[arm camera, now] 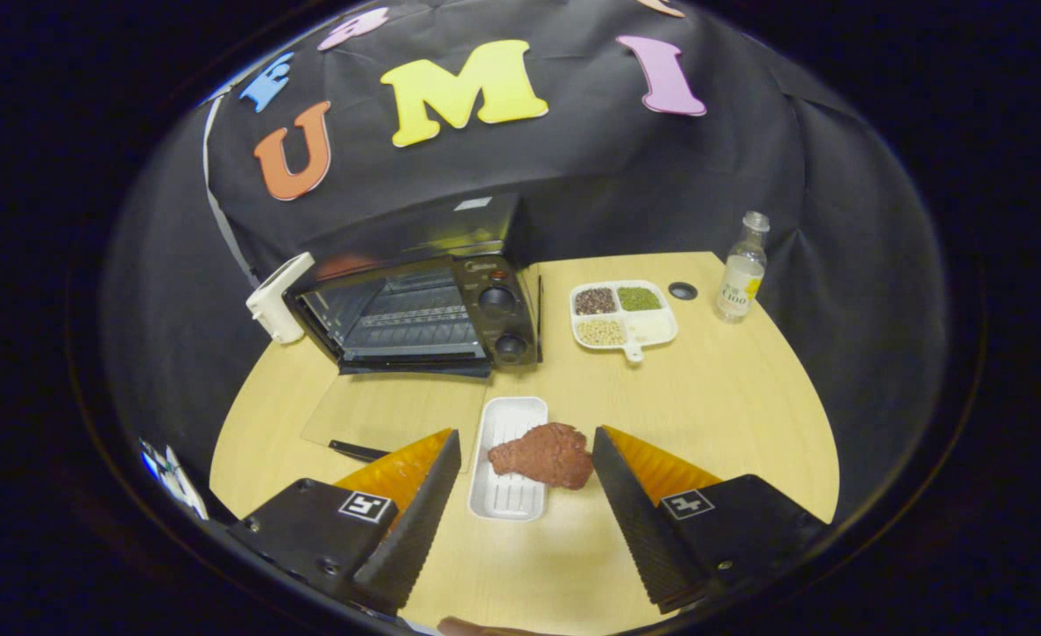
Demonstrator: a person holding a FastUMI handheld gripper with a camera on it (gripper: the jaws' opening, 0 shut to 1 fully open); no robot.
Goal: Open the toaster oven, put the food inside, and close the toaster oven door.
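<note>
meanwhile, on the far left of the wooden table [733, 415], a white block-shaped object [278, 298] is seen leaning against the left side of the toaster oven [423, 300]. the oven is set at the far edge of the table, and its glass door [388, 413] is folded down flat onto the tabletop toward the near side, so the wire rack inside is exposed. two round knobs are placed on the oven's right panel. near the door, a white ridged tray [505, 477] is laid lengthwise on the table, and a reddish-brown piece of food [545, 455] is rested across its right rim, partly hanging over the table. the gripper [527, 448] is held wide apart, with the tray and food lying between the two fingers, neither finger being pressed on them. farther right, a white divided dish [653, 329] with three kinds of grains is placed beside the oven. a small dark round hole [682, 290] is seen just beyond it, and a clear bottle [741, 269] is stood upright at the far right.
</note>
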